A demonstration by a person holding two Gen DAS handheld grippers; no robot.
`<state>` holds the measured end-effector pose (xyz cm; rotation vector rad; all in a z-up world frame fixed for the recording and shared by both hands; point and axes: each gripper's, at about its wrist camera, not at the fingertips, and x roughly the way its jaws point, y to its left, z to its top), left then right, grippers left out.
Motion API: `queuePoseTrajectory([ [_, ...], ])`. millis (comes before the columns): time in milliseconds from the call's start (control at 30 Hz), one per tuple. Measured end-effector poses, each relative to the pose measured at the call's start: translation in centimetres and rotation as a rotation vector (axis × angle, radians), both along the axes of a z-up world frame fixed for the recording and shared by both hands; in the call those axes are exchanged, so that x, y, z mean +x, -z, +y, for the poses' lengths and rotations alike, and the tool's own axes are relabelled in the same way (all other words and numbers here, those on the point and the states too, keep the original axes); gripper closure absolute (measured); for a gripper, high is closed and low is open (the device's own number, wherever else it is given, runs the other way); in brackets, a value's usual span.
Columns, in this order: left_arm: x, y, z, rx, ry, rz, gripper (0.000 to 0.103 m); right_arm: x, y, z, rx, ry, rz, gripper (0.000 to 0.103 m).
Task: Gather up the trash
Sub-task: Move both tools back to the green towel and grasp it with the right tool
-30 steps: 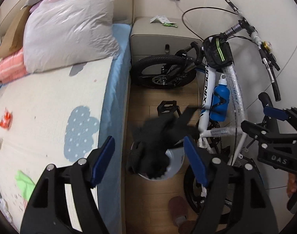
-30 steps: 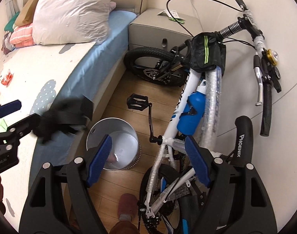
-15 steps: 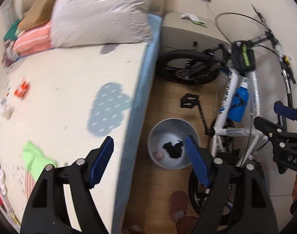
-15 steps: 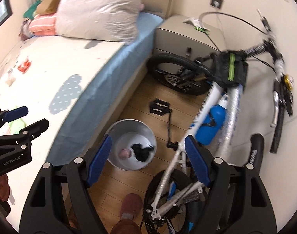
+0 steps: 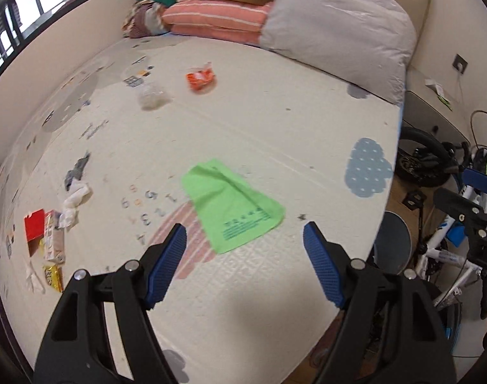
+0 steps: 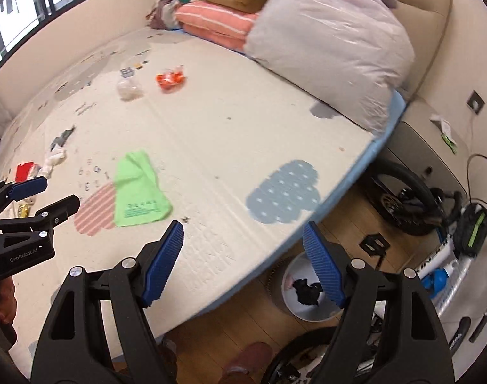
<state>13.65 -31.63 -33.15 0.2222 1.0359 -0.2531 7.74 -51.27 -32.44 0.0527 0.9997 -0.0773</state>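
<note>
My left gripper (image 5: 245, 248) is open and empty above the bed mat, just short of a flat green bag (image 5: 232, 201); the bag also shows in the right wrist view (image 6: 137, 188). My right gripper (image 6: 243, 251) is open and empty over the mat's edge. The grey trash bin (image 6: 304, 310) stands on the floor beside the bed and holds a black rag (image 6: 305, 291). More trash lies on the mat: an orange wrapper (image 5: 200, 78), a clear wrapper (image 5: 150, 94), white tissue (image 5: 73, 200), a red and white carton (image 5: 43, 235) and a yellow wrapper (image 5: 52, 276).
Pillows and folded bedding (image 5: 336, 28) are stacked at the head of the bed. A white bicycle (image 6: 435, 230) leans against the wall beside a grey nightstand (image 6: 422, 134). A slippered foot (image 6: 249, 361) stands on the wooden floor near the bin.
The black rag left the left gripper and dropped into the bin. Both grippers have swung left from the bin and bicycle toward the bed mat and its trash.
</note>
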Motion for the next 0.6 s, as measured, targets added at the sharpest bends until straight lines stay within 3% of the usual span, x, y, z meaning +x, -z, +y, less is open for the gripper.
queuePoseTrajectory([
  [333, 2.5, -1.7, 13.5, -0.022, -0.181, -0.01, 0.028, 6.1, -1.9, 13.7, -0.017, -0.176, -0.025, 0.029],
  [600, 5.0, -0.9, 17.3, -0.042, -0.189, -0.016, 0.027, 9.2, -1.1, 18.3, -0.019, -0.191, -0.02, 0.029],
])
